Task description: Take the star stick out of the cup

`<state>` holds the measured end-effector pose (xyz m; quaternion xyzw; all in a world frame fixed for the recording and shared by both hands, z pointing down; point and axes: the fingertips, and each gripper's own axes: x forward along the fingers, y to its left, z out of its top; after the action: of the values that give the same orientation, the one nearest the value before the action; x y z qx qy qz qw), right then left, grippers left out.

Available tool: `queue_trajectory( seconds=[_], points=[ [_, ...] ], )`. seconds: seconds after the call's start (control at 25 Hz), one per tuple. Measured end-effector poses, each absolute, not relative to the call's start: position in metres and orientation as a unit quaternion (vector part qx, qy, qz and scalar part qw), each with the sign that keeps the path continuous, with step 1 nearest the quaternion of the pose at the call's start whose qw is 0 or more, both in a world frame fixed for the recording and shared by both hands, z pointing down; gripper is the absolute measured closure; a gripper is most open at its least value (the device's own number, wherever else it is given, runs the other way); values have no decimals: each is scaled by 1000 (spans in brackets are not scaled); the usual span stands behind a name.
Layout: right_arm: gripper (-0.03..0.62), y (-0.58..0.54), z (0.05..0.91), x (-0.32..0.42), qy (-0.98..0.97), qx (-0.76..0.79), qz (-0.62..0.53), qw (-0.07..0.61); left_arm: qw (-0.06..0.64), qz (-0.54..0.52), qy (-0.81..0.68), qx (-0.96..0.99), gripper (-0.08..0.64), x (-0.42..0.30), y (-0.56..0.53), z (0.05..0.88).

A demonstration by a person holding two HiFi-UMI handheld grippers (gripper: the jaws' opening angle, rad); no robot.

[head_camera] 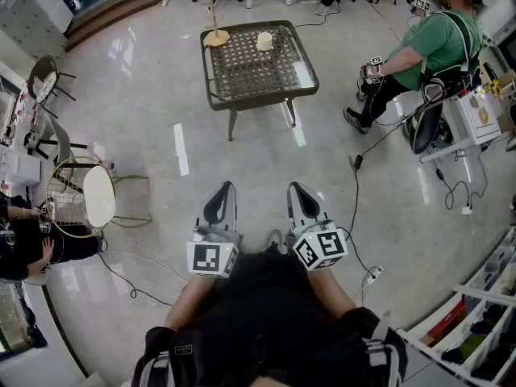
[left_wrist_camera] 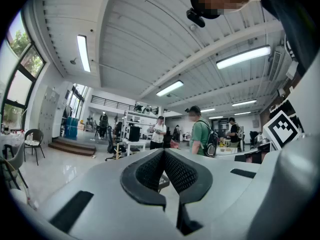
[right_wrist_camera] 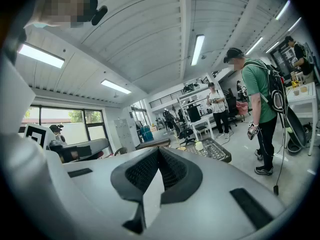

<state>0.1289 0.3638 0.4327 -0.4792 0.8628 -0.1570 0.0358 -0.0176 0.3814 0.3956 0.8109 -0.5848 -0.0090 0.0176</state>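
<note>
A low square table (head_camera: 300, 75) with a mesh top stands far ahead of me. On its far edge sits a pale yellow cup (head_camera: 264, 40), and to its left a thin stick (head_camera: 213, 13) rises from a tan round piece (head_camera: 216, 38); the stick's top is too small to make out. My left gripper (head_camera: 226, 188) and right gripper (head_camera: 295, 188) are held side by side close to my lap, well short of the table. Both are shut with nothing between the fingers. From the right gripper view the table (right_wrist_camera: 220, 154) and cup (right_wrist_camera: 199, 145) show beyond the shut right gripper (right_wrist_camera: 159, 150).
A person in a green shirt (head_camera: 427, 51) is at the right, with cables (head_camera: 355, 184) trailing across the floor towards me. A wire chair with a white cushion (head_camera: 98, 197) stands at the left. Shelving (head_camera: 476, 321) fills the lower right corner.
</note>
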Motion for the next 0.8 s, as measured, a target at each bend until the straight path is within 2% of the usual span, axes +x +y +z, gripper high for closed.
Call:
queue_trajectory(
  seconds=[0.8],
  points=[
    [583, 352, 435, 191, 883, -443, -149, 34, 6, -7, -606, 795, 549, 50, 375, 395]
  ],
)
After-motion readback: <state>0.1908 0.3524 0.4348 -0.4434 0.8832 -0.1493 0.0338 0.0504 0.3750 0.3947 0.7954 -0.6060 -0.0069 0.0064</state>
